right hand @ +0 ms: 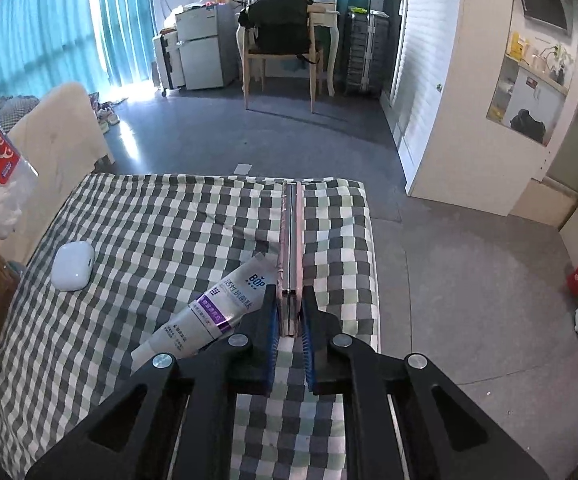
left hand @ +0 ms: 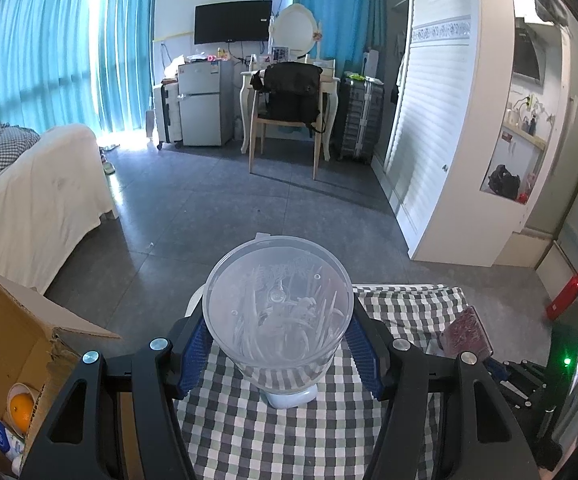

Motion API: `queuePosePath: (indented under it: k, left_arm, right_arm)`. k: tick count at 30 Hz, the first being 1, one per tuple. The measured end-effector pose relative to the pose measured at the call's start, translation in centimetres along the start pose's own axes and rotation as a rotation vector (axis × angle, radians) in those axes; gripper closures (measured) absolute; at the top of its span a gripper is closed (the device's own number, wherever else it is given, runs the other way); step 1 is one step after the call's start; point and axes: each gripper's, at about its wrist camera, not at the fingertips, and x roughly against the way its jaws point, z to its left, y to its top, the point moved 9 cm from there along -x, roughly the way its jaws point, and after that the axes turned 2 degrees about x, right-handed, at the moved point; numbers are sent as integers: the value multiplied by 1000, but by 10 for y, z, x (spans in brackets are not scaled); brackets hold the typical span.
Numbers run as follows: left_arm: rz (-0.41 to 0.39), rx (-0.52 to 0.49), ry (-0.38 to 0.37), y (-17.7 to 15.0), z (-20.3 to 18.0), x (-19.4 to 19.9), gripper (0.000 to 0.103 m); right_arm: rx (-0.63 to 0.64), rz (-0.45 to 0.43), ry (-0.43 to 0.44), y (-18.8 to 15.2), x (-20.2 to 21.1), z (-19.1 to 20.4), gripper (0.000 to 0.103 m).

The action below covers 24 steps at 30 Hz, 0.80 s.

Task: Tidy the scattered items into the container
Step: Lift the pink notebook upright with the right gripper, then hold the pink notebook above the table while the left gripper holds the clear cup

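Blue curtains hang at the back of the bedroom, and up close a checked cloth covers the table. On the left side the left gripper has its blue pads pressed on both sides of a clear plastic cup, holding it just above the cloth. A small white case sits on the cloth under the cup. A cardboard box stands open just beside the table on the left, with an orange down inside it. The right gripper is squeezed nearly closed on a thin flat pink thing held on its edge; I cannot tell what it is. A toothpaste tube lies on the cloth, touching the gripper's left finger. A white earbud case rests further left, well apart from the tube.
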Motion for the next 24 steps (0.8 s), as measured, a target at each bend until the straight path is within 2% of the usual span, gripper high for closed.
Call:
queuePosePath:
  k: [9, 17, 24]
  left_arm:
    - [-9, 1, -4, -2, -1, 8, 40]
    - [-38, 17, -2, 2, 6, 40, 40]
    - [-54, 27, 12, -1, 18, 68, 40]
  right_arm:
    - [10, -51, 20, 6, 29, 10, 94]
    - [31, -109, 69, 6, 76, 37, 94]
    - [35, -30, 82, -28, 61, 48, 93]
